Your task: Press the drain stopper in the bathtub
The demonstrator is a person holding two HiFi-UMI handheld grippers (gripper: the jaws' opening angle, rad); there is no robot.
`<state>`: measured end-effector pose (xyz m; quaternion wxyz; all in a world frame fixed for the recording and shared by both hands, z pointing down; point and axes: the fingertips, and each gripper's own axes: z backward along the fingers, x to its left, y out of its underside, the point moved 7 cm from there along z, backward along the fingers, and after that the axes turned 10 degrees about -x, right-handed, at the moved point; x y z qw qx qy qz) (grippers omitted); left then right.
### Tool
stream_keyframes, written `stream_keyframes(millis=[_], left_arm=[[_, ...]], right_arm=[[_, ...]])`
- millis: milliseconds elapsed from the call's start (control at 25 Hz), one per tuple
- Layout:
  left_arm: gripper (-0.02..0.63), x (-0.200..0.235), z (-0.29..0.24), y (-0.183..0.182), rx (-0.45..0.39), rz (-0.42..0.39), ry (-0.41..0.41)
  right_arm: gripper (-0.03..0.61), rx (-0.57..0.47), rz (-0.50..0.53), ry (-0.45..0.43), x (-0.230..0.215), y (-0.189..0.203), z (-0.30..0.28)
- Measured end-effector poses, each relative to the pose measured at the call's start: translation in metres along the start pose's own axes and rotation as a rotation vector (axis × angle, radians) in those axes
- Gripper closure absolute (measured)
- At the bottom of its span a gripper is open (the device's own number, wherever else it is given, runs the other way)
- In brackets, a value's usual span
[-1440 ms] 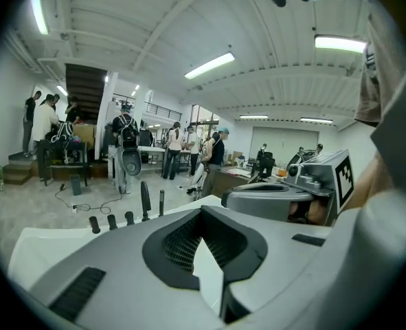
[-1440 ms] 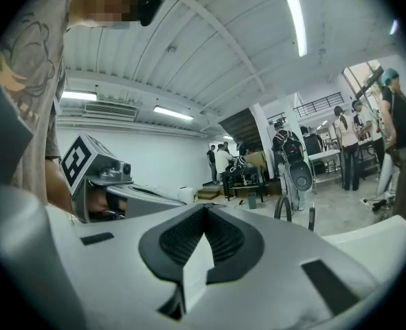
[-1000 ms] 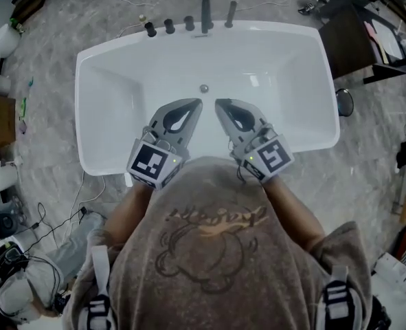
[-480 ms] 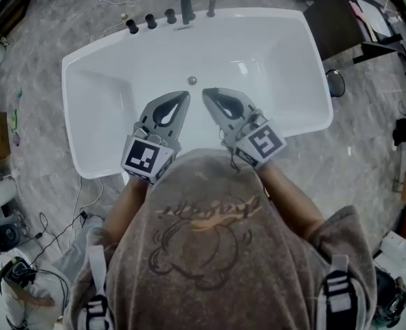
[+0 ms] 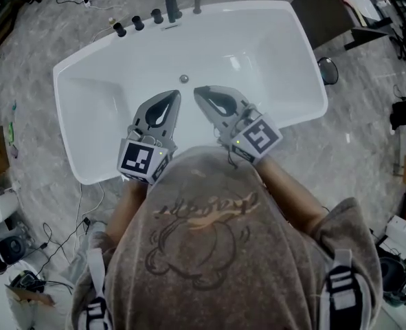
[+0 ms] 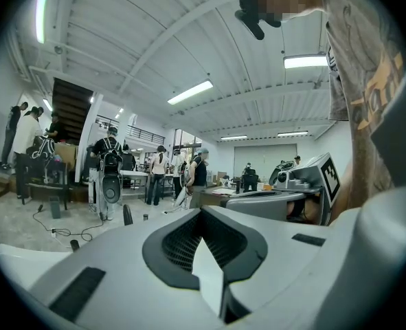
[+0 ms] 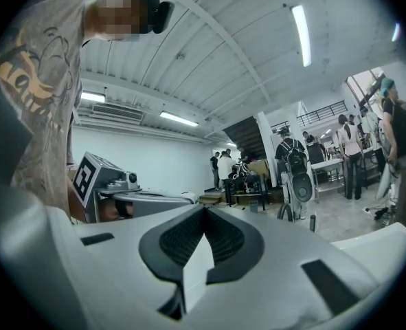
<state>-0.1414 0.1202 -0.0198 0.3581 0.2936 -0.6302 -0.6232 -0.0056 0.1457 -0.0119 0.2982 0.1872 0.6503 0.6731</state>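
Item: white freestanding bathtub (image 5: 86,122), seen from above on a grey marbled floor (image 5: 38,81). Drain stopper (image 5: 184,78), small, round and metallic, lay on the tub bottom toward the far wall, untouched. Left gripper (image 5: 171,95) hovered over the tub interior with its marker cube (image 5: 139,160) near the near rim; its tip sat near the stopper but apart from it, the stopper lying at about 1 o'clock from that tip. Right gripper (image 5: 198,90) was held beside it, tips angled toward each other, the stopper at about 11 o'clock from its tip, near and not touching. In the left gripper view the left gripper (image 6: 203,210) had its jaws drawn together at the tips with nothing between them; the right gripper view showed the right gripper (image 7: 204,210) likewise closed and empty. Neither gripper view showed the stopper. Three dark faucet knobs (image 5: 139,24) and a dark spout (image 5: 170,5) stood on the far rim at 12 o'clock. Loose cables (image 5: 65,218) lay on the floor at 8 o'clock. The person's grey printed shirt (image 5: 209,253) filled the lower frame.
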Motion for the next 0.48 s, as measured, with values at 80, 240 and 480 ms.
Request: stream_keyframes(millis=[80, 240, 480], left_arm=[[0.611, -0.0028, 0.0004, 0.0011, -0.002, 0.003, -0.002], [0.611, -0.0074, 0.0001, 0.0021, -0.002, 0.003, -0.001], [0.611, -0.0107, -0.0017, -0.0010, -0.008, 0.001, 0.004]], right_arm=[[0.583, 0.001, 0.008, -0.005, 0.0021, 0.0005, 0.0016], [0.583, 0.001, 0.014, -0.014, 0.0045, 0.0004, 0.0043], [0.583, -0.007, 0.015, -0.034, 0.0060, -0.0047, 0.0046]])
